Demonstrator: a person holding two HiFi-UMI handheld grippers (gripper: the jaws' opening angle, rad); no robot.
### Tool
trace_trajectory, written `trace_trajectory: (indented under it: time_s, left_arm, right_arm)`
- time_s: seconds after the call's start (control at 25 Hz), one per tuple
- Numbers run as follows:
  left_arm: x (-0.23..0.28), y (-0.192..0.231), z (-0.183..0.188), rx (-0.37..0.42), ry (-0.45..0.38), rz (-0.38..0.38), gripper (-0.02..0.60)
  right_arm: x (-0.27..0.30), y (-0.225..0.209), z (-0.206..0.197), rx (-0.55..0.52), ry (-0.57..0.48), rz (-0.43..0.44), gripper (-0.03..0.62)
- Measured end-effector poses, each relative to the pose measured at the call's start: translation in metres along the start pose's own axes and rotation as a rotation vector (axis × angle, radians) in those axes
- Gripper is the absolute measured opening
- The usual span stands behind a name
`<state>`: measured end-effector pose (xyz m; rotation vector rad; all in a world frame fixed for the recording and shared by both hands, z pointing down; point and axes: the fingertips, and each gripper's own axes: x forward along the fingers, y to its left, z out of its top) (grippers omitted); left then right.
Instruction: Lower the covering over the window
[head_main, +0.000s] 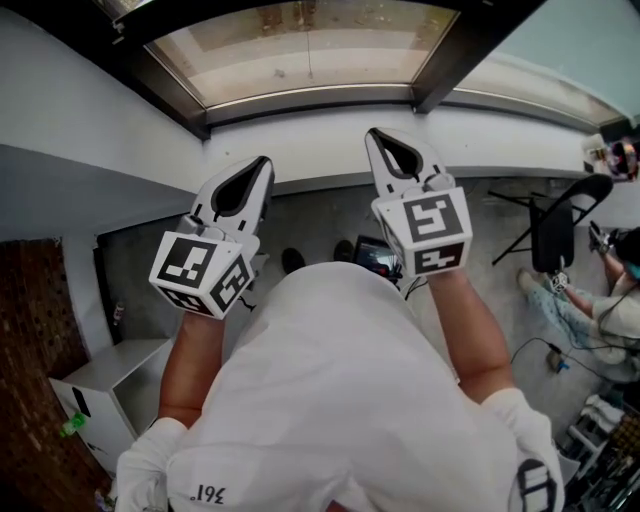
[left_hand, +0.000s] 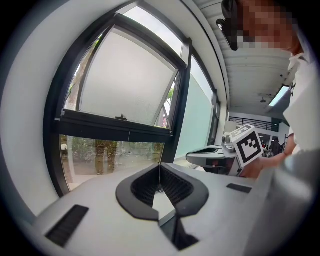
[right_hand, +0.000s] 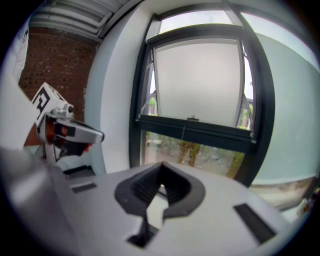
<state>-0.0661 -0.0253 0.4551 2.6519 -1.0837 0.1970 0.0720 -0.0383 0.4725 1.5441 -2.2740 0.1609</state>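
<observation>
Daylight comes through the black-framed window (head_main: 300, 97). Our pale roller blind (right_hand: 197, 80) covers the upper pane down to a dark crossbar (right_hand: 195, 131). We cannot tell whether that bar is the blind's own rail or part of the frame. At 6 o'clock of the blind a strip of lower glass (right_hand: 200, 152) is uncovered, and a thin pull cord (right_hand: 184, 134) dangles from the bar across it. That fits a blind partway down as well as one resting where it is meant to stop.

In the head view the left gripper (head_main: 264, 162) sits at 7 o'clock of the cord and the right gripper (head_main: 373, 133) at 5 o'clock. Both are clear of the window, each with its jaws pressed together on nothing.

If the blind is to come further, we judge the cord the sensible handle. Spread one pair of jaws and bring them round the cord below the bar. Pinch squarely so the thin line sits between the pads, then draw straight down rather than outward.

A white ledge (head_main: 330, 130) runs beneath the window, and a brick wall (right_hand: 55, 65) stands at 9 o'clock.
</observation>
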Motion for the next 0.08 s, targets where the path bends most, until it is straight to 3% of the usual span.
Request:
trace_trajectory:
  time_s: [0.08]
  left_arm:
    - [0.0029,-0.0012,0.0016,0.007,-0.008,-0.002,0.018]
  right_arm:
    - [0.0002,-0.0029,0.0020,-0.008,-0.011,-0.006,0.021]
